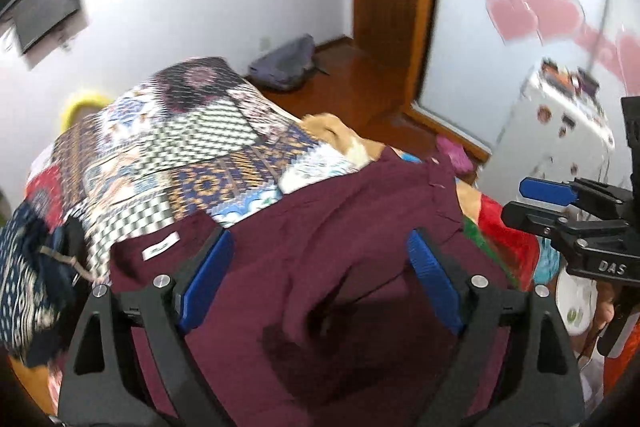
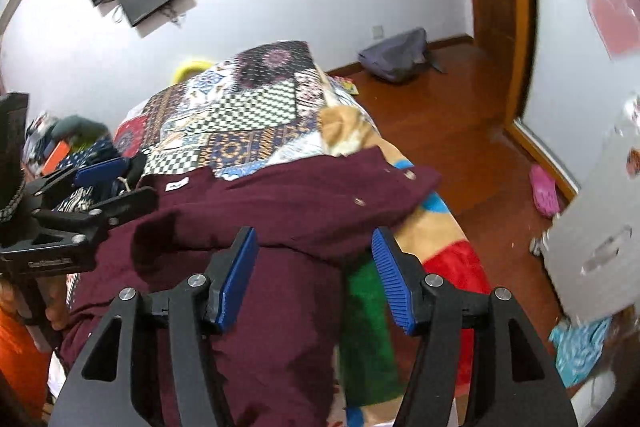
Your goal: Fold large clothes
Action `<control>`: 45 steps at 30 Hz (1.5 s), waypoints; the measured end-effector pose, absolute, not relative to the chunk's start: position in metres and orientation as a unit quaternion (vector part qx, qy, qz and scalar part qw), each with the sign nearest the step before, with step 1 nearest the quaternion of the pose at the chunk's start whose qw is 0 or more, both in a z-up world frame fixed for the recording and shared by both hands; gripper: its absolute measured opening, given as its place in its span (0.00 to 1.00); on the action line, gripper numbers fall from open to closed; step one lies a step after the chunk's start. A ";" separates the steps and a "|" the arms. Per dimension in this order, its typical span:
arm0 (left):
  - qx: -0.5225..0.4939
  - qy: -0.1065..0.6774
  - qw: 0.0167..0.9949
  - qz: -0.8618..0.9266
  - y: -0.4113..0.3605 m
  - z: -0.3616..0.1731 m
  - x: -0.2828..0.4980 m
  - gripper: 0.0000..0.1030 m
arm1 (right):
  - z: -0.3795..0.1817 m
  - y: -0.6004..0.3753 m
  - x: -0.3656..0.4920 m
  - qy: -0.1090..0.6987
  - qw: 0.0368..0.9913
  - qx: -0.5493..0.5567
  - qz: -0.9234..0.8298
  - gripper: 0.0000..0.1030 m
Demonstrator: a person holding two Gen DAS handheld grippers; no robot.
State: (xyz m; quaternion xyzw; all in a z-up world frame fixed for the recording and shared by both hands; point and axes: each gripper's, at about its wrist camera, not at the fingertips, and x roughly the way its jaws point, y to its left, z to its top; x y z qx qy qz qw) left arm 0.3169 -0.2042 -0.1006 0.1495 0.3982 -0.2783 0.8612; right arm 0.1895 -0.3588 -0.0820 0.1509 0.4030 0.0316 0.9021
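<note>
A large maroon garment with a white label lies rumpled on the bed; it also shows in the right wrist view. My left gripper is open just above its middle, jaws wide, holding nothing. My right gripper is open over the garment's right edge, empty. Each gripper shows in the other's view: the right one at the right, the left one at the left.
A patchwork quilt covers the far bed, over a colourful blanket. A dark patterned cloth lies at the left. Wooden floor at right holds a grey backpack, a pink slipper and a white cabinet.
</note>
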 end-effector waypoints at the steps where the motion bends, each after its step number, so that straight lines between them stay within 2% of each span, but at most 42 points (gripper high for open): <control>1: 0.158 0.404 0.855 -0.285 -0.212 -0.105 0.318 0.86 | -0.086 -0.362 0.190 0.406 0.900 0.158 0.030 0.54; 9: 0.216 0.461 0.792 -0.337 -0.260 -0.166 0.328 0.86 | -0.107 -0.377 0.187 0.427 0.885 0.185 0.023 0.54; 10: 0.213 0.465 0.789 -0.340 -0.261 -0.168 0.327 0.84 | -0.108 -0.377 0.187 0.429 0.884 0.186 0.025 0.54; 12: 0.191 0.475 0.783 -0.353 -0.260 -0.173 0.330 0.73 | -0.111 -0.374 0.187 0.433 0.882 0.182 0.027 0.54; 14: 0.163 0.487 0.770 -0.378 -0.255 -0.174 0.331 0.51 | -0.113 -0.372 0.188 0.438 0.881 0.176 0.027 0.54; 15: 0.158 0.486 0.771 -0.380 -0.254 -0.173 0.332 0.44 | -0.115 -0.371 0.189 0.440 0.881 0.175 0.027 0.54; 17: 0.152 0.487 0.772 -0.380 -0.251 -0.170 0.332 0.21 | -0.117 -0.367 0.190 0.443 0.879 0.174 0.033 0.54; 18: 0.148 0.487 0.773 -0.379 -0.249 -0.168 0.332 0.14 | -0.117 -0.365 0.189 0.444 0.878 0.172 0.034 0.54; 20: 0.134 0.483 0.779 -0.378 -0.242 -0.160 0.333 0.07 | -0.116 -0.361 0.188 0.444 0.880 0.163 0.032 0.54; 26: 0.094 0.461 0.802 -0.367 -0.215 -0.133 0.331 0.04 | -0.103 -0.350 0.187 0.433 0.890 0.140 0.044 0.54; 37: 0.050 0.363 0.885 -0.287 -0.129 -0.065 0.298 0.03 | -0.087 -0.320 0.191 0.415 0.902 0.098 0.062 0.54; 41: 0.049 0.355 0.905 -0.229 -0.094 -0.072 0.282 0.03 | -0.087 -0.307 0.192 0.415 0.903 0.083 0.071 0.54; 45: 0.033 0.390 0.901 -0.186 -0.062 -0.102 0.270 0.03 | -0.091 -0.300 0.194 0.425 0.900 0.074 0.071 0.54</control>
